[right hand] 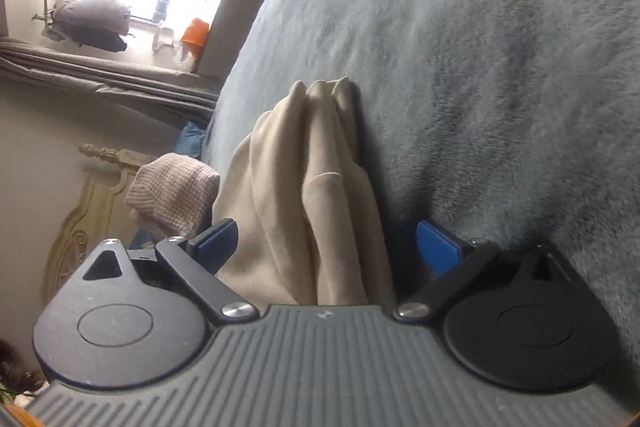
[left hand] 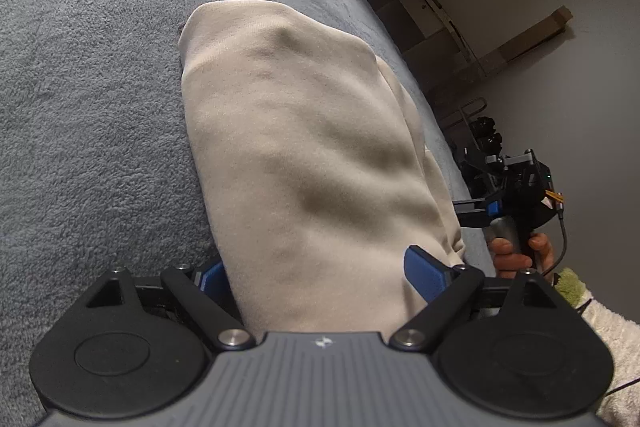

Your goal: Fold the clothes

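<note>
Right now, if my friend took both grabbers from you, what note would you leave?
Left gripper: open, jaws either side of the folded beige soft-fabric garment, not pinching.
Right gripper: open, the garment's bunched layers between its jaws.
Garment lies on the grey fleece blanket.
Done: it looks folded over into layers.
Left: probably neaten it; a pink knitted piece waits beyond.

No readable text, label, brand or number shows anywhere.
</note>
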Available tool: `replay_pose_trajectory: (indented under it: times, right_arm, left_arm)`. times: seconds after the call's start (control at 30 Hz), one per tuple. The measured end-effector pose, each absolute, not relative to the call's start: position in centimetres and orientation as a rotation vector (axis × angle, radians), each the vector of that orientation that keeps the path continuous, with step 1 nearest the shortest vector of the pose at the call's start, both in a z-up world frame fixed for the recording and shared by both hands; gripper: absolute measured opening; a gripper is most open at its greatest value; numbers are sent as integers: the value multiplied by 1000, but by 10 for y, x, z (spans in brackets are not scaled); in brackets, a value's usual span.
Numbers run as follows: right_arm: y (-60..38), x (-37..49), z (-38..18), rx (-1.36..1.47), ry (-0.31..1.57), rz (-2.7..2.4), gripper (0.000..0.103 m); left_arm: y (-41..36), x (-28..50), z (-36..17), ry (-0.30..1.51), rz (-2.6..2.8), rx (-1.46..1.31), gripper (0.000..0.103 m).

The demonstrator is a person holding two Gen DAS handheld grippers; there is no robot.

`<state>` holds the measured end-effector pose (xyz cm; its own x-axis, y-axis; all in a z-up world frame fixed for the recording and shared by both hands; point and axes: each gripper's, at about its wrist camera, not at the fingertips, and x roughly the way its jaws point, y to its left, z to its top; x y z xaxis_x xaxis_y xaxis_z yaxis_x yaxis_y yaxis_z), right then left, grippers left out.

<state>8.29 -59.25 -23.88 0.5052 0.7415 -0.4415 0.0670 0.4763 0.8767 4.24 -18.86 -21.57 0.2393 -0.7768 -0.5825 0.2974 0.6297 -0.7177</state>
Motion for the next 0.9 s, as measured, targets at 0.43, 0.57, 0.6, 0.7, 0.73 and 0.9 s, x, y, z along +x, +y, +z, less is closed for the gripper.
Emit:
replay_pose_trajectory:
  times: [0.43,0.57,0.6,0.7,0.73,0.9]
  right_arm:
    - [-516,148,-225,846,1059,778,81]
    - [-523,132,-218,875,1019,779,56]
    - [-525,128,-215,879,1007,771,54]
    - [-537,117,-201,875,969,741,53]
    - [-543,113,-195,867,954,731,53]
    - [-602,104,-153,761,916,617,50]
  left_arm:
    - [-211,34,-206,1116,-784,-483,97]
    - [-226,31,-189,1109,-836,-443,97]
    - [-230,32,-185,1108,-854,-444,97]
    - [-243,38,-174,1104,-912,-476,97]
    - [-249,41,-171,1102,-936,-491,97]
    - [-317,66,-165,1120,-1067,-533,97]
